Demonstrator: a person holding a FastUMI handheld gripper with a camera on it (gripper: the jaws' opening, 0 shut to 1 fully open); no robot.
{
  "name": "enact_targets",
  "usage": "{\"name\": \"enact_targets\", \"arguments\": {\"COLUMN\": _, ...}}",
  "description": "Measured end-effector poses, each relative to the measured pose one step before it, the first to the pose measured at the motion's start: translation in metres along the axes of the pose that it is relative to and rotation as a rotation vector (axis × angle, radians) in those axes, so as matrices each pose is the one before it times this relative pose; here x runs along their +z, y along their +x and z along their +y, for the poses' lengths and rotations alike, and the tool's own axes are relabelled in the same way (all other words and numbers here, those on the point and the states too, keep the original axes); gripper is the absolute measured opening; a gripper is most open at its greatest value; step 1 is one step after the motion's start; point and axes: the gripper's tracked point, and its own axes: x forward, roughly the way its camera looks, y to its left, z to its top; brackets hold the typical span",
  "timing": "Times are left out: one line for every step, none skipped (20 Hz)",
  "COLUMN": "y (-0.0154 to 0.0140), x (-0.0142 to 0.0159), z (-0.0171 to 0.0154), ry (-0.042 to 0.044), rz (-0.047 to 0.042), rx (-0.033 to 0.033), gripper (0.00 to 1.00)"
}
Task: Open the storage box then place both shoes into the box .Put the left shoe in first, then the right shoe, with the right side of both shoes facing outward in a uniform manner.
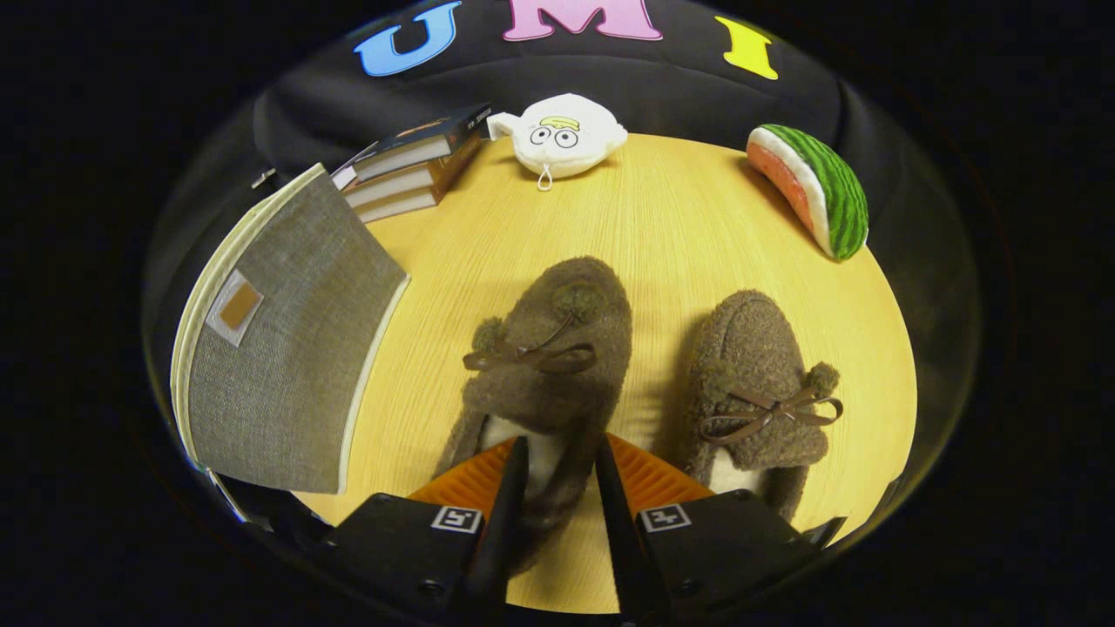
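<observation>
Jaws of the gripper (562,453) are pinching the left shoe (544,366) collar at lower centre; fuzzy fabric risks slipping free.

Just a light wood tabletop (662,226) in a dark booth

Black cloth wall (662,96) hangs behind its far edge, lighting's even, shadows pretty soft.

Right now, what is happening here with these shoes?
A person's handheld tongs are closed on the heel side wall of the left shoe, one finger inside the opening. The right shoe sits untouched beside it on the table. The grey storage box stands further left; neither shoe is in it yet.
</observation>
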Motion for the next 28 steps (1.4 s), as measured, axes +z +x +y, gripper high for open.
{"name": "enact_targets", "arguments": {"y": 0.00272, "x": 0.00091, "z": -0.00027, "ry": 0.02833, "rz": -0.00028, "rx": 0.00261, "gripper": 0.43}}
{"name": "enact_targets", "arguments": {"y": 0.00375, "x": 0.00387, "z": -0.00383, "ry": 0.03231, "rz": -0.00814, "rx": -0.00926, "gripper": 0.36}}
{"name": "enact_targets", "arguments": {"y": 0.00129, "x": 0.00354, "z": -0.00412, "ry": 0.03067, "rz": -0.00113, "rx": -0.00780, "gripper": 0.28}}
{"name": "enact_targets", "arguments": {"y": 0.00042, "x": 0.00284, "z": -0.00194, "ry": 0.04223, "rz": -0.00066, "rx": 0.00059, "gripper": 0.16}}
{"name": "enact_targets", "arguments": {"y": -0.00026, "x": 0.00303, "z": -0.00123, "ry": 0.02465, "rz": 0.00342, "rx": 0.01027, "gripper": 0.13}}
{"name": "enact_targets", "arguments": {"y": -0.00496, "x": 0.00188, "z": 0.00307, "ry": 0.01947, "rz": 0.00315, "rx": 0.03487, "gripper": 0.07}}
{"name": "enact_targets", "arguments": {"y": -0.00548, "x": 0.00366, "z": 0.00101, "ry": -0.00087, "rz": -0.00692, "rx": 0.01384, "gripper": 0.06}}
{"name": "enact_targets", "arguments": {"y": -0.00562, "x": 0.00154, "z": -0.00460, "ry": -0.03092, "rz": -0.00477, "rx": -0.01817, "gripper": 0.06}}
{"name": "enact_targets", "arguments": {"y": -0.00686, "x": 0.00552, "z": -0.00427, "ry": -0.03318, "rz": -0.01521, "rx": -0.01433, "gripper": 0.06}}
{"name": "enact_targets", "arguments": {"y": -0.00882, "x": 0.00511, "z": -0.00144, "ry": -0.02145, "rz": -0.01163, "rx": -0.00277, "gripper": 0.06}}
{"name": "enact_targets", "arguments": {"y": -0.00908, "x": 0.00658, "z": 0.00308, "ry": 0.00389, "rz": -0.01197, "rx": 0.01576, "gripper": 0.06}}
{"name": "enact_targets", "arguments": {"y": -0.00871, "x": 0.00736, "z": 0.00522, "ry": 0.02097, "rz": -0.01168, "rx": 0.01861, "gripper": 0.06}}
{"name": "enact_targets", "arguments": {"y": -0.00844, "x": 0.00729, "z": 0.00544, "ry": 0.02904, "rz": -0.00882, "rx": 0.01551, "gripper": 0.06}}
{"name": "enact_targets", "arguments": {"y": -0.00855, "x": 0.00763, "z": 0.00425, "ry": 0.02610, "rz": -0.01053, "rx": 0.00781, "gripper": 0.06}}
{"name": "enact_targets", "arguments": {"y": -0.00762, "x": 0.00779, "z": 0.00542, "ry": 0.02077, "rz": -0.00800, "rx": 0.00260, "gripper": 0.06}}
{"name": "enact_targets", "arguments": {"y": -0.00833, "x": 0.00718, "z": 0.00677, "ry": 0.01602, "rz": -0.00526, "rx": 0.00477, "gripper": 0.06}}
{"name": "enact_targets", "arguments": {"y": -0.00771, "x": 0.00875, "z": 0.00968, "ry": 0.00800, "rz": -0.00989, "rx": 0.01139, "gripper": 0.06}}
{"name": "enact_targets", "arguments": {"y": -0.00778, "x": 0.00943, "z": 0.01148, "ry": 0.00253, "rz": -0.01259, "rx": 0.01500, "gripper": 0.06}}
{"name": "enact_targets", "arguments": {"y": -0.00656, "x": 0.00976, "z": 0.01273, "ry": -0.00189, "rz": -0.01267, "rx": 0.01545, "gripper": 0.06}}
{"name": "enact_targets", "arguments": {"y": -0.00570, "x": 0.00831, "z": 0.01320, "ry": -0.00270, "rz": -0.00624, "rx": 0.01215, "gripper": 0.06}}
{"name": "enact_targets", "arguments": {"y": -0.00227, "x": 0.00894, "z": 0.01427, "ry": -0.00278, "rz": -0.00898, "rx": 0.00938, "gripper": 0.06}}
{"name": "enact_targets", "arguments": {"y": -0.00409, "x": 0.00520, "z": 0.01518, "ry": -0.00329, "rz": 0.00082, "rx": 0.00937, "gripper": 0.06}}
{"name": "enact_targets", "arguments": {"y": -0.00263, "x": 0.00350, "z": 0.01836, "ry": -0.00342, "rz": 0.00635, "rx": 0.01786, "gripper": 0.06}}
{"name": "enact_targets", "arguments": {"y": -0.00192, "x": 0.00300, "z": 0.01839, "ry": 0.00050, "rz": 0.00416, "rx": 0.02277, "gripper": 0.06}}
{"name": "enact_targets", "arguments": {"y": -0.00004, "x": 0.00082, "z": 0.01888, "ry": 0.00409, "rz": 0.00783, "rx": 0.02568, "gripper": 0.06}}
{"name": "enact_targets", "arguments": {"y": 0.00209, "x": -0.00246, "z": 0.01769, "ry": 0.00274, "rz": 0.01300, "rx": 0.02515, "gripper": 0.06}}
{"name": "enact_targets", "arguments": {"y": 0.00373, "x": -0.00353, "z": 0.01746, "ry": 0.00521, "rz": 0.01272, "rx": 0.01966, "gripper": 0.06}}
{"name": "enact_targets", "arguments": {"y": 0.00459, "x": -0.00437, "z": 0.01476, "ry": 0.00911, "rz": 0.01296, "rx": 0.01113, "gripper": 0.06}}
